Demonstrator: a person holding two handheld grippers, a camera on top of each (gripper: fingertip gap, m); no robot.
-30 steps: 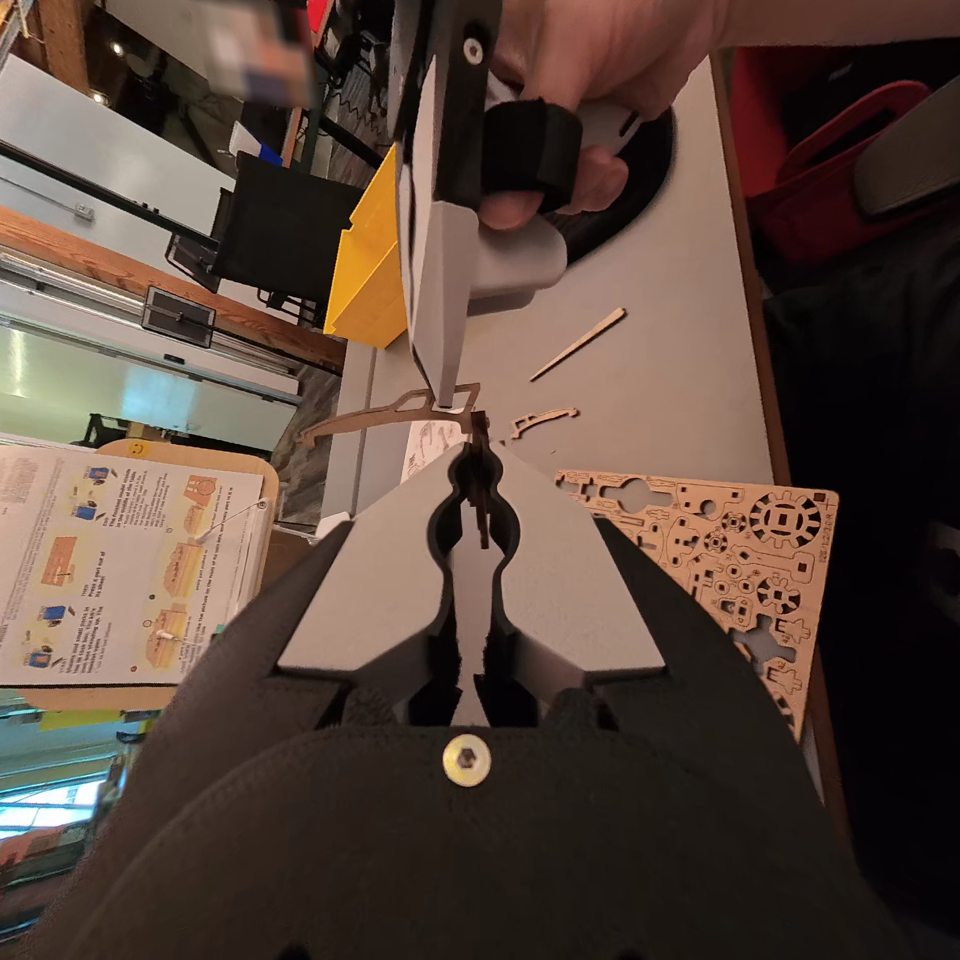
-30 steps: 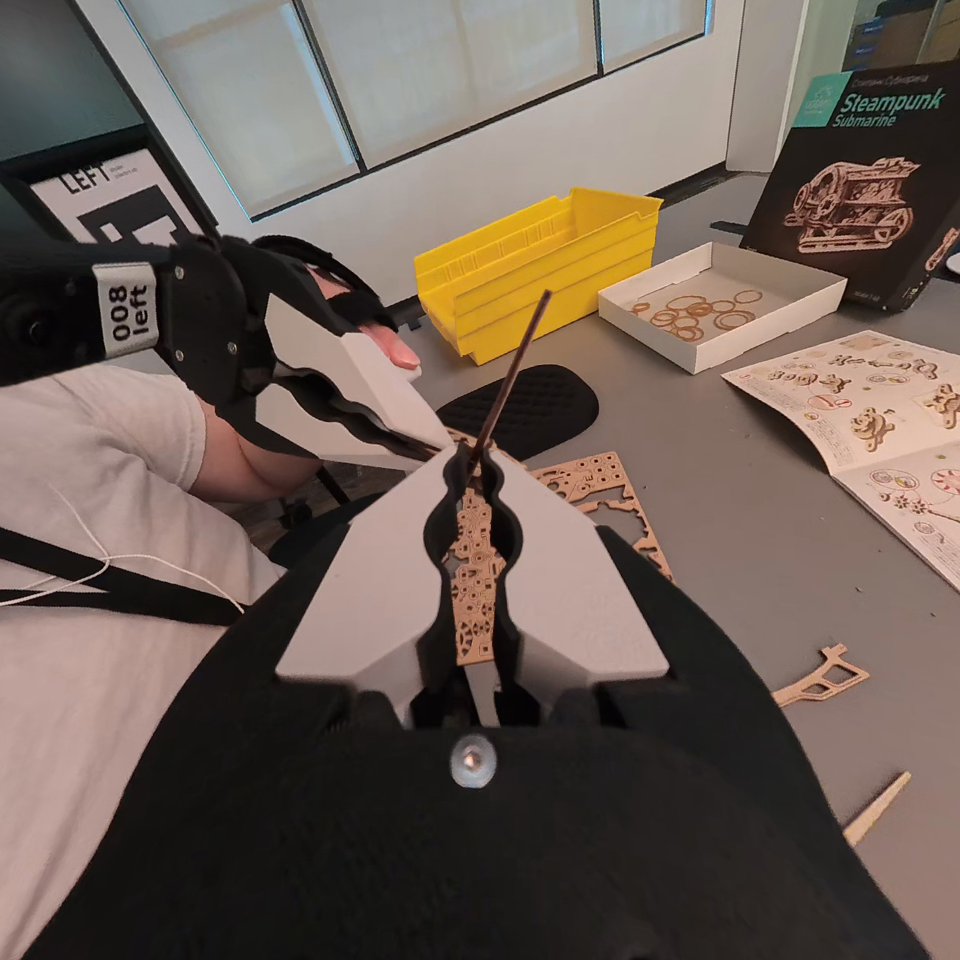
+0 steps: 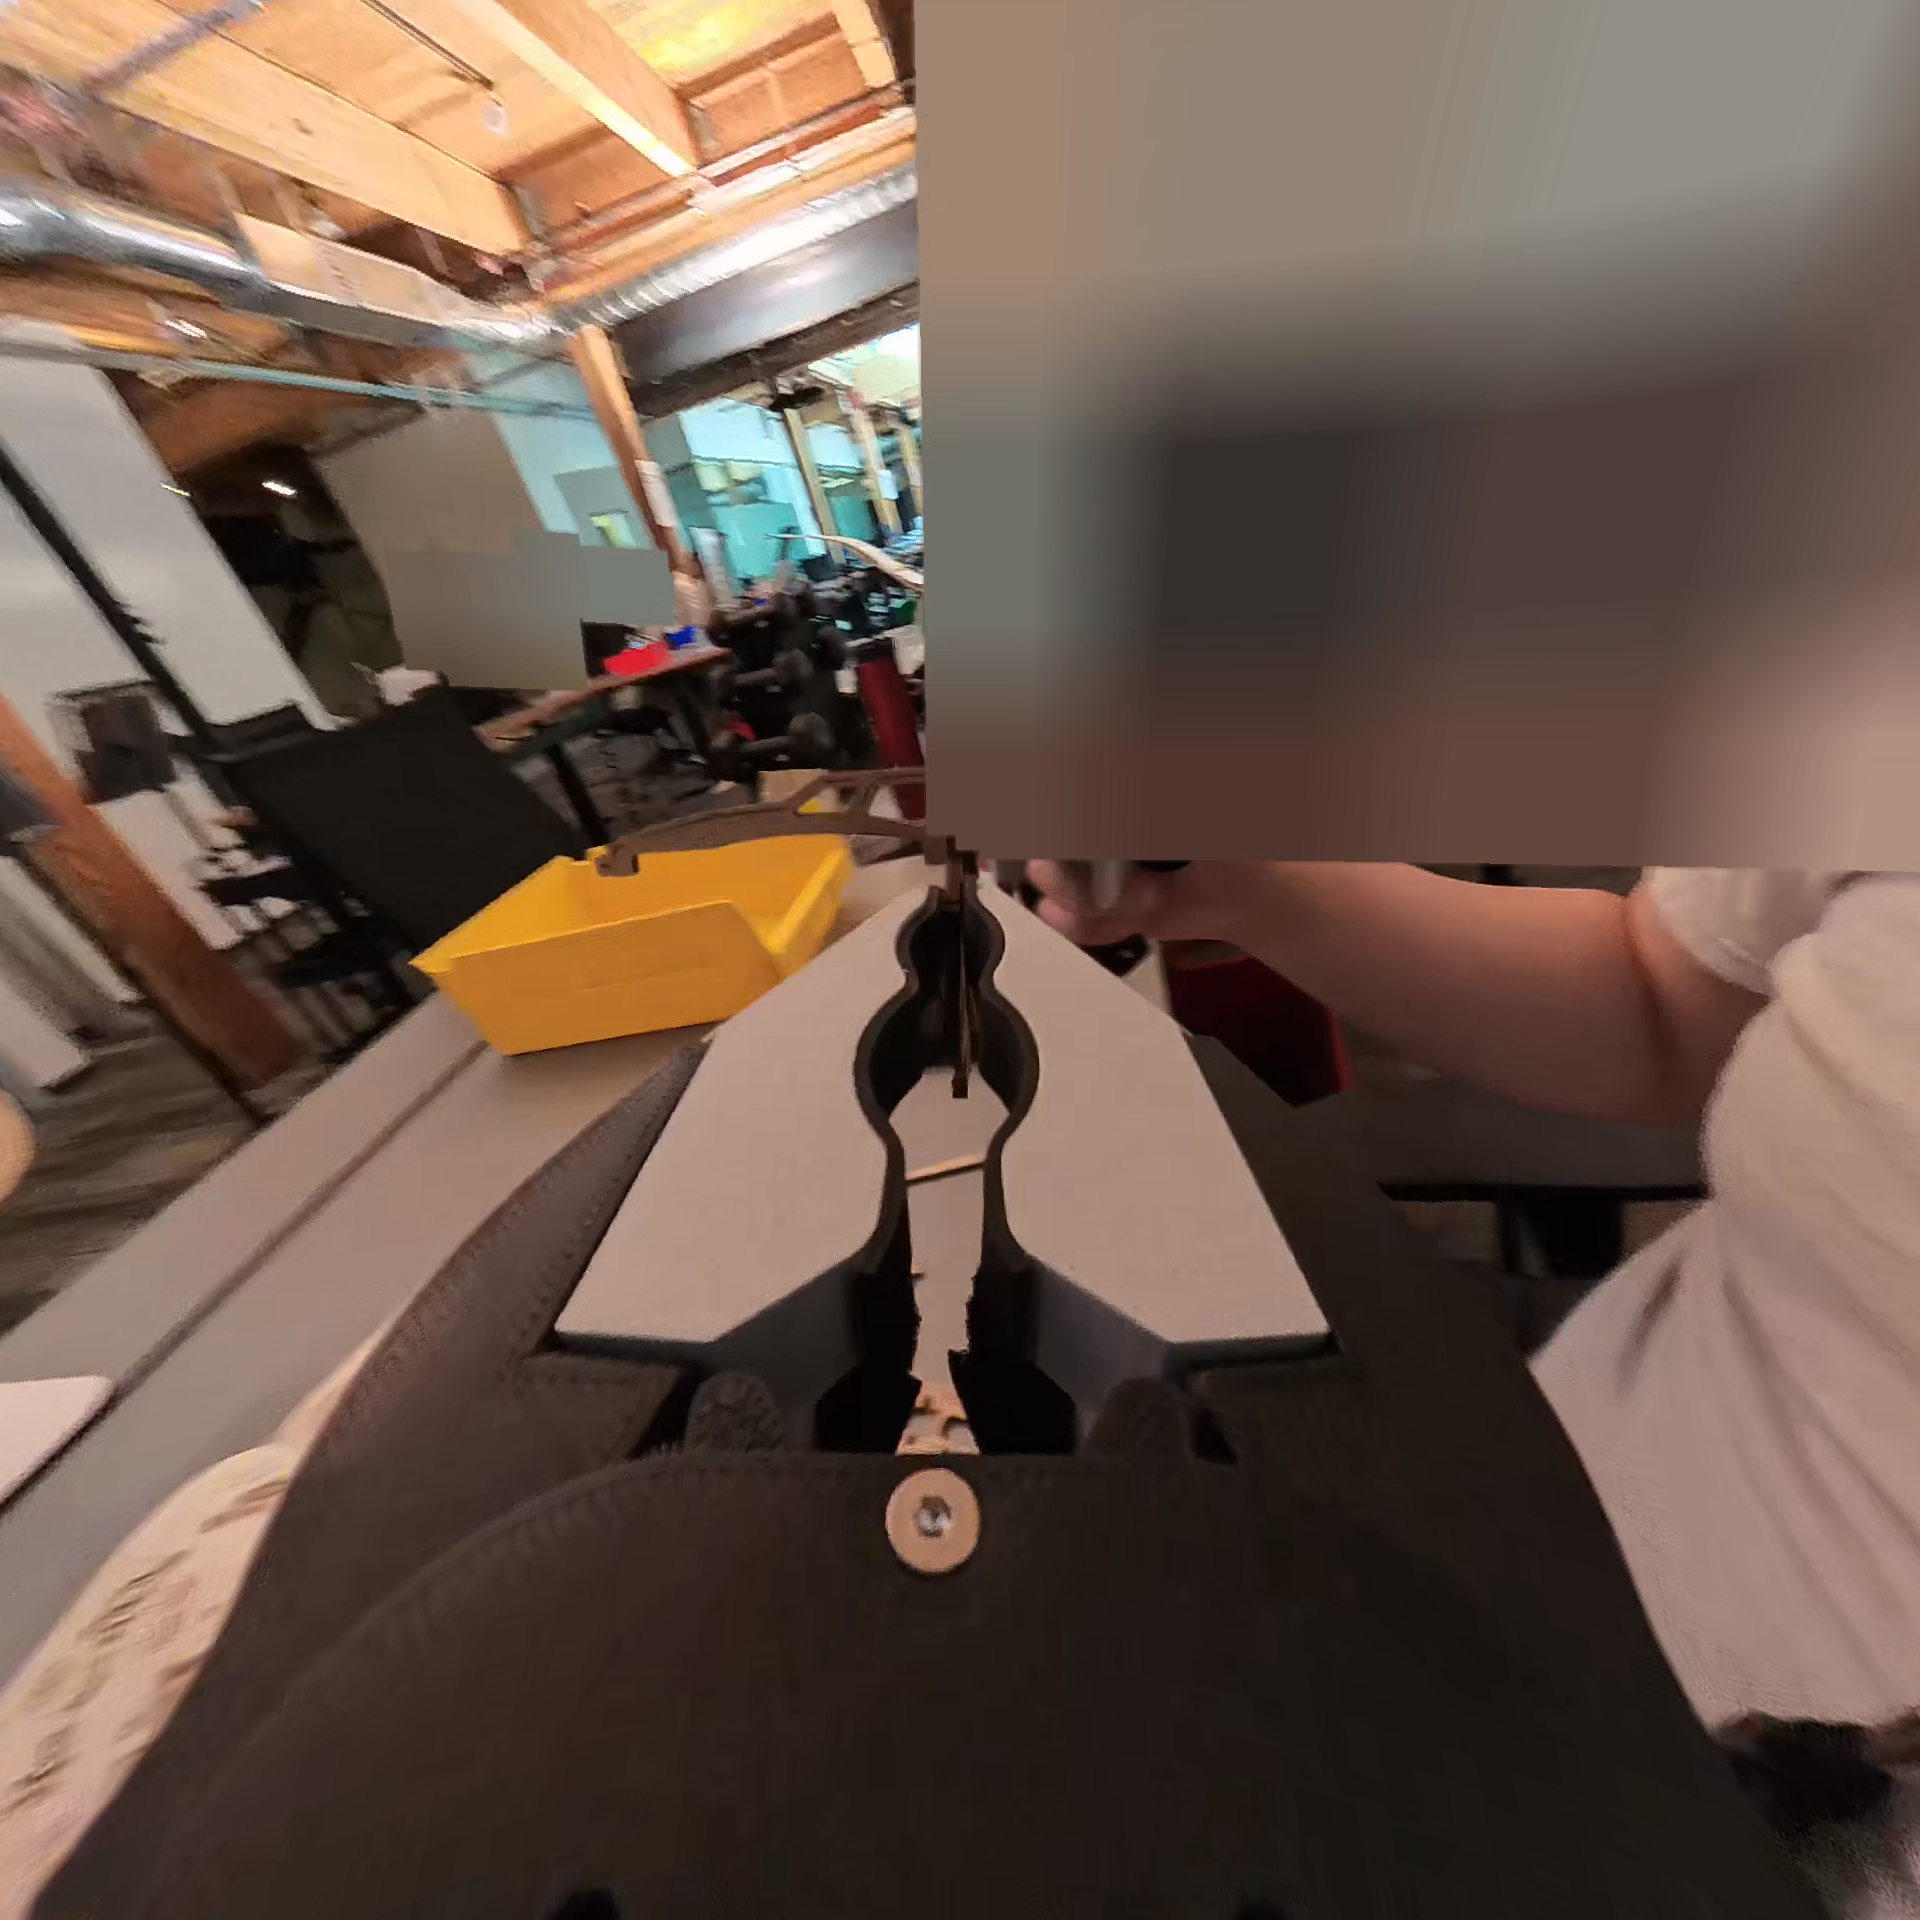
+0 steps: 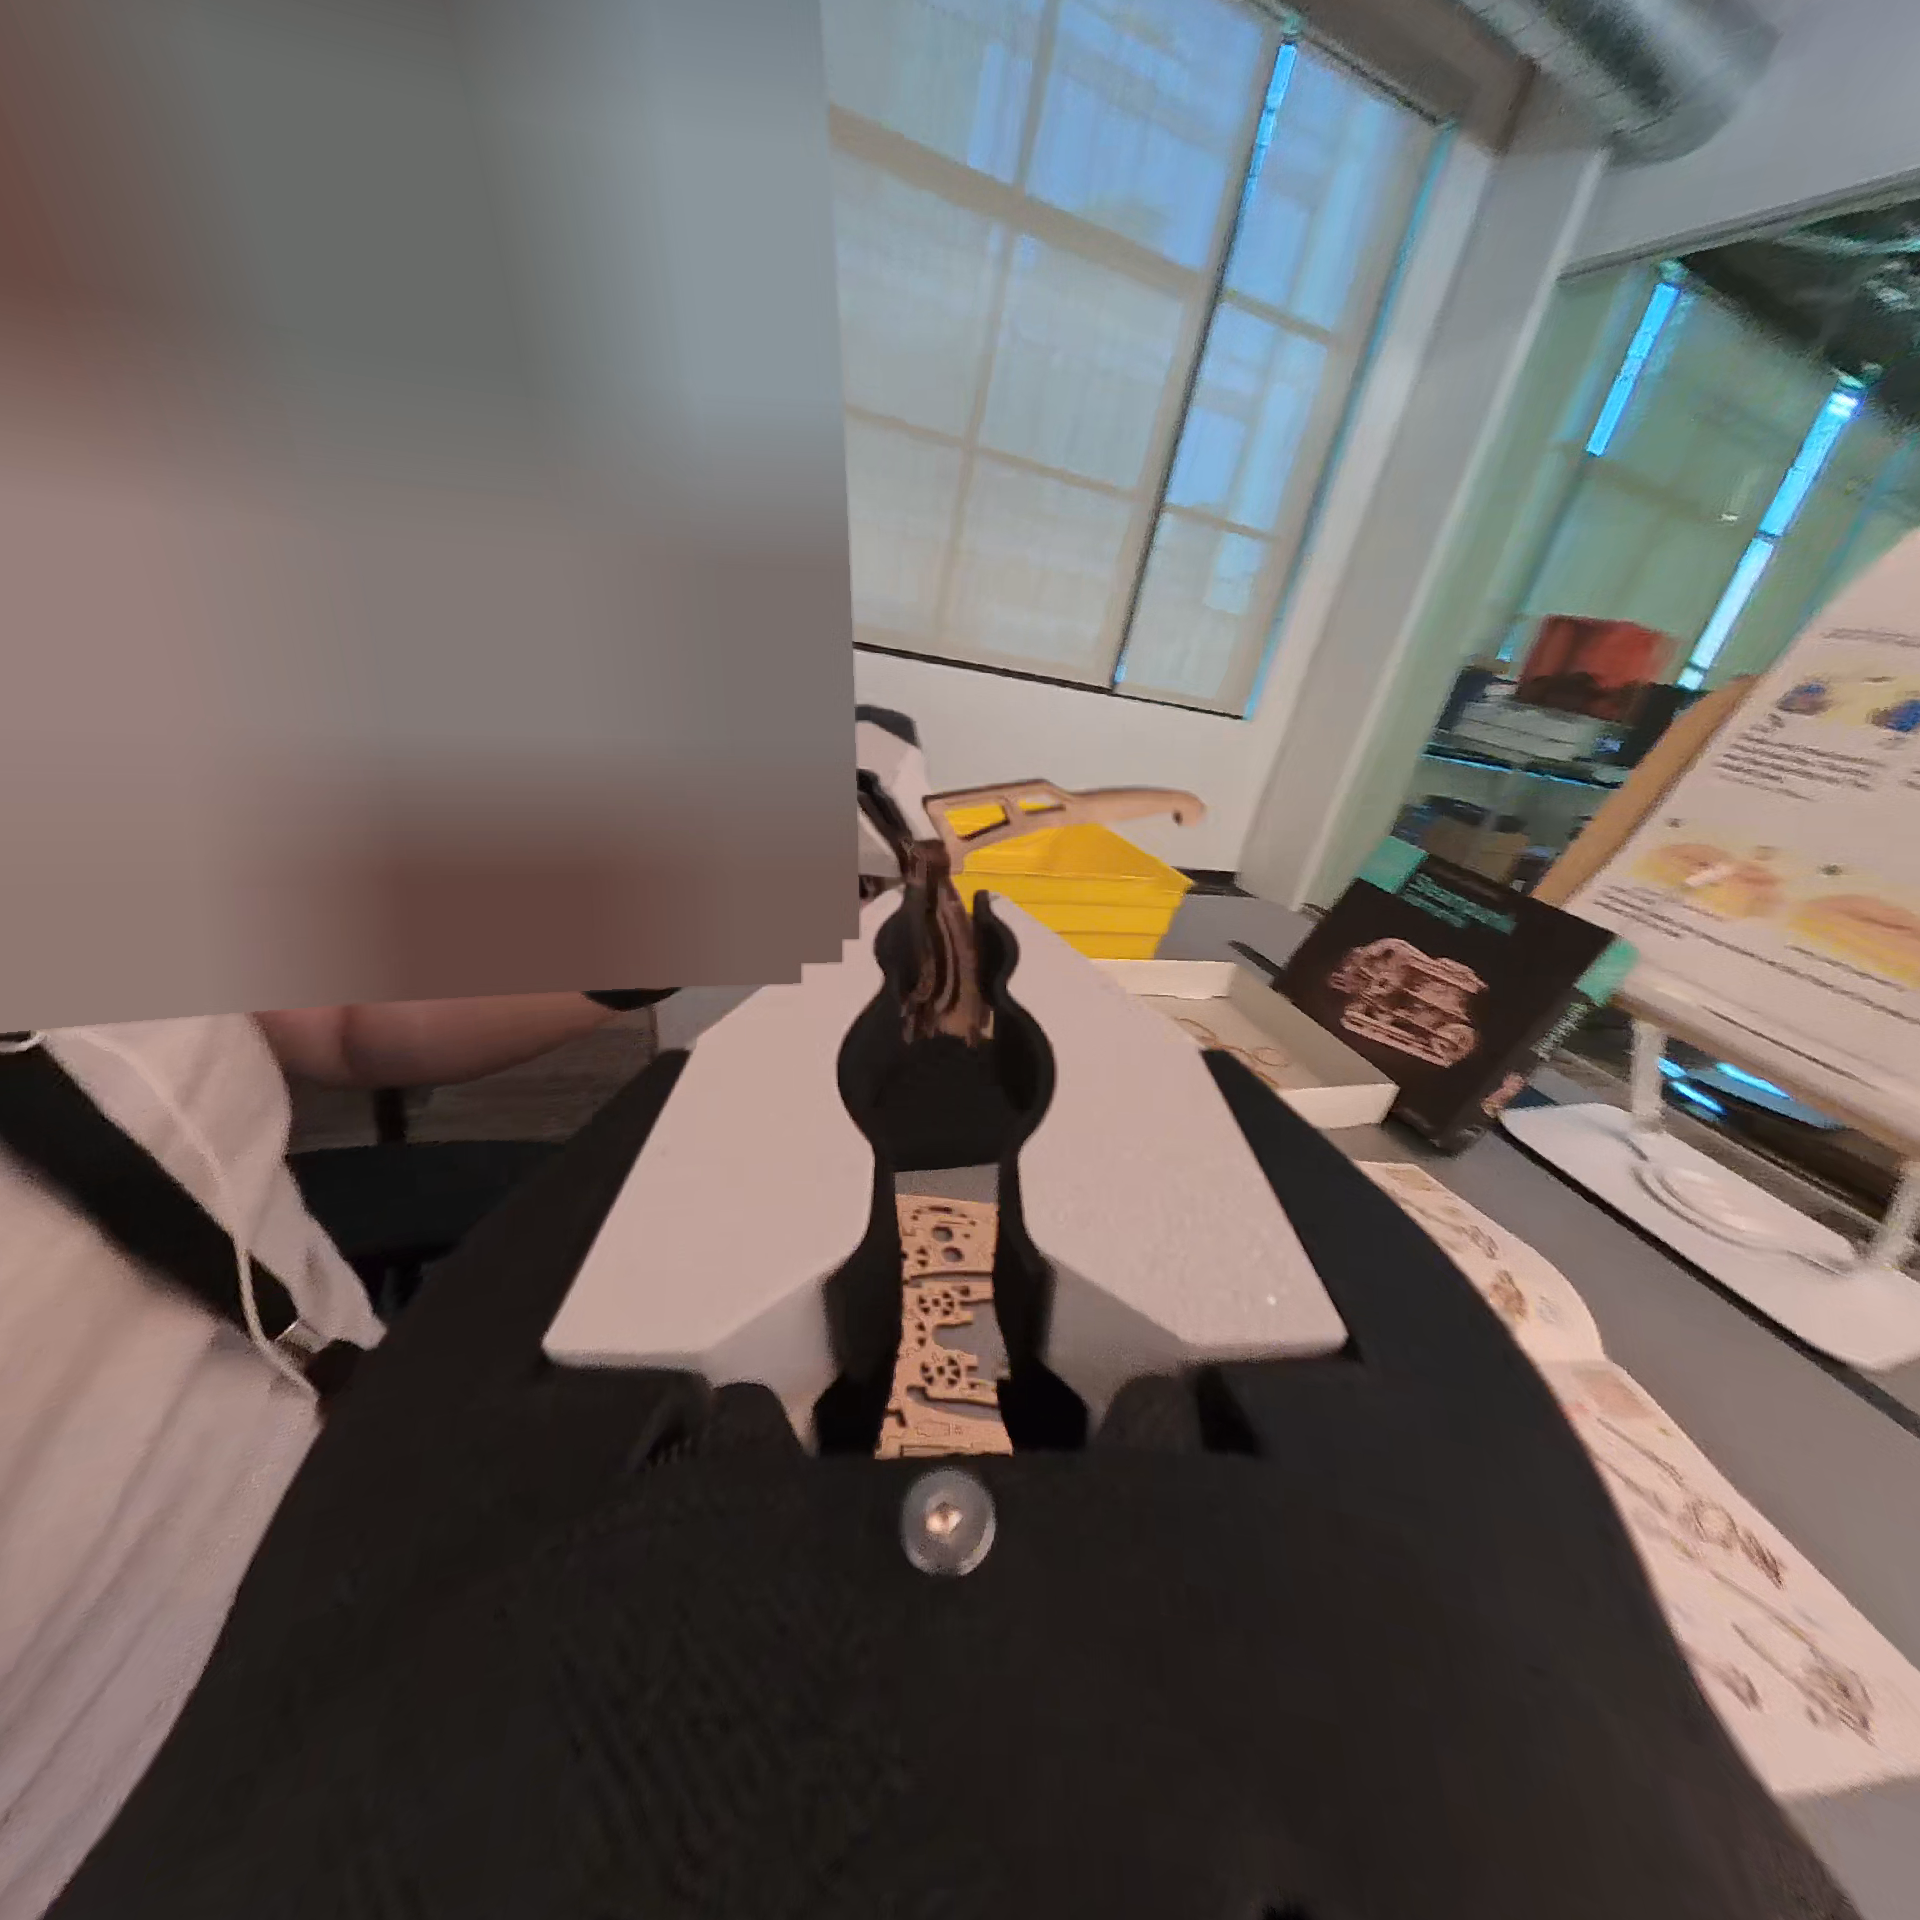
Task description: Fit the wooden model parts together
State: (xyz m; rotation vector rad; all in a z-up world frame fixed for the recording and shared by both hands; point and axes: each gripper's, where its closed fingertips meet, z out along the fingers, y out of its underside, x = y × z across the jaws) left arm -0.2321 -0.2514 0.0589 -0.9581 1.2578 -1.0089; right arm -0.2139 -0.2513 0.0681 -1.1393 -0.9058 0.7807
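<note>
Grey table (image 4: 1662, 1278) fills lower frame, both views. Yellow bin (image 3: 634, 935) left of centre in left wrist view. Left gripper (image 3: 954, 883) pinched onto small wooden part (image 3: 961, 997), frame centre. Right gripper (image 4: 951, 914) clamped on curved wooden arm (image 4: 1049, 810), which extends up-right over bin. Cut-out sheet (image 4: 940, 1340) shows through finger gap.

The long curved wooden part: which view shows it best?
Right wrist view: the long curved wooden part shows pale and side-on against the yellow bin, cutouts and hooked end visible. Left wrist view shows it as a dark silhouette, one end behind the blur.
</note>
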